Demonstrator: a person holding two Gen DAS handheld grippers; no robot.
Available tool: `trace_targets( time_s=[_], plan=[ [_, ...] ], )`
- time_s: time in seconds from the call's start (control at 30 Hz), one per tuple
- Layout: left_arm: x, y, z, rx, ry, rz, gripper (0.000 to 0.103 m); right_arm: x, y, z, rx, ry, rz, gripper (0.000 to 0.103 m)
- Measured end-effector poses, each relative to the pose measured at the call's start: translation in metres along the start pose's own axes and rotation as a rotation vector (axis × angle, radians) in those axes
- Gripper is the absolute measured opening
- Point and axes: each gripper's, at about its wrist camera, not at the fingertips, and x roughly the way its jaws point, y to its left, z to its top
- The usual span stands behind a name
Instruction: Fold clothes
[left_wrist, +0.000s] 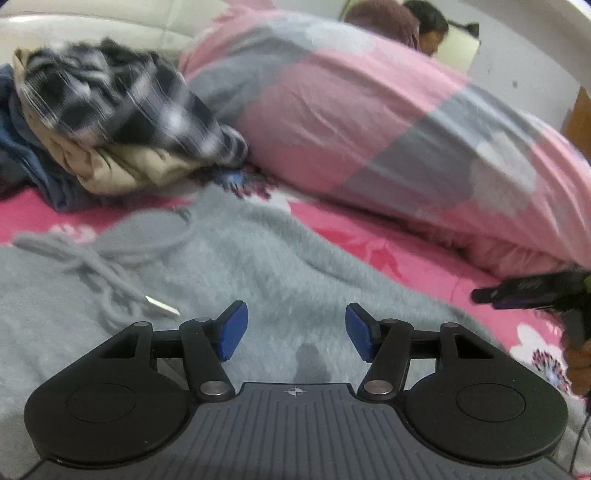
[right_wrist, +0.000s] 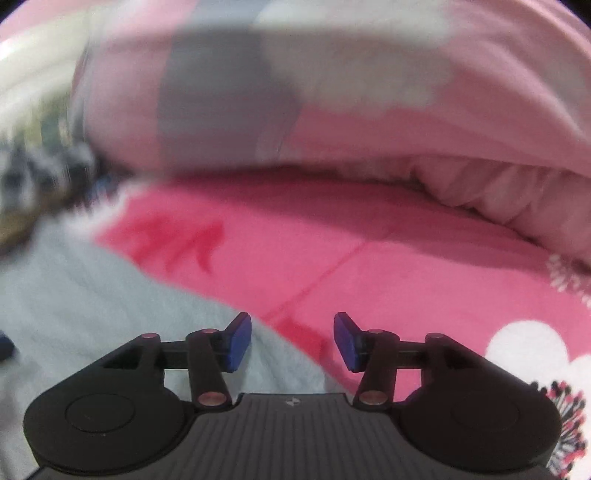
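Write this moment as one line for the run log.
left gripper: open, above grey fleece garment | right gripper: open, over garment edge and pink bedsheet | nothing held | fold not started

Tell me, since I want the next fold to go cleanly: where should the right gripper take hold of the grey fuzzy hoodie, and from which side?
Probably its near right edge, where the grey fuzzy hoodie ends against the pink bedsheet. That border lies flat and free, just ahead of the open right gripper, so coming in from the sheet side lets one finger slide underneath. Keep away from the drawstring, which lies loose on top.
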Motion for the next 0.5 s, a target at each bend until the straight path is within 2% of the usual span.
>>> trace_targets(
  time_s=[0.13,0.27,0.37,0.47,0.5],
  plan=[
    [0.001,0.012,0.006,-0.056,-0.017,0.039,0.059,0.016,0.027,0.026,-0.02,0.019,0.177,0.056],
    [0.004,0.028,0.009,-0.131,-0.009,0.073,0.058,0.033,0.053,0.053,-0.04,0.038,0.353,0.069],
    [0.001,0.034,0.012,-0.156,-0.038,0.101,0.057,0.064,0.103,0.058,-0.158,0.075,0.389,0.069],
    [0.0,0.038,0.014,-0.169,-0.059,0.122,0.057,0.088,0.137,0.054,-0.252,0.102,0.367,0.068],
    [0.0,0.04,0.014,-0.175,-0.058,0.123,0.057,0.096,0.148,0.052,-0.283,0.111,0.359,0.065]
  ],
)
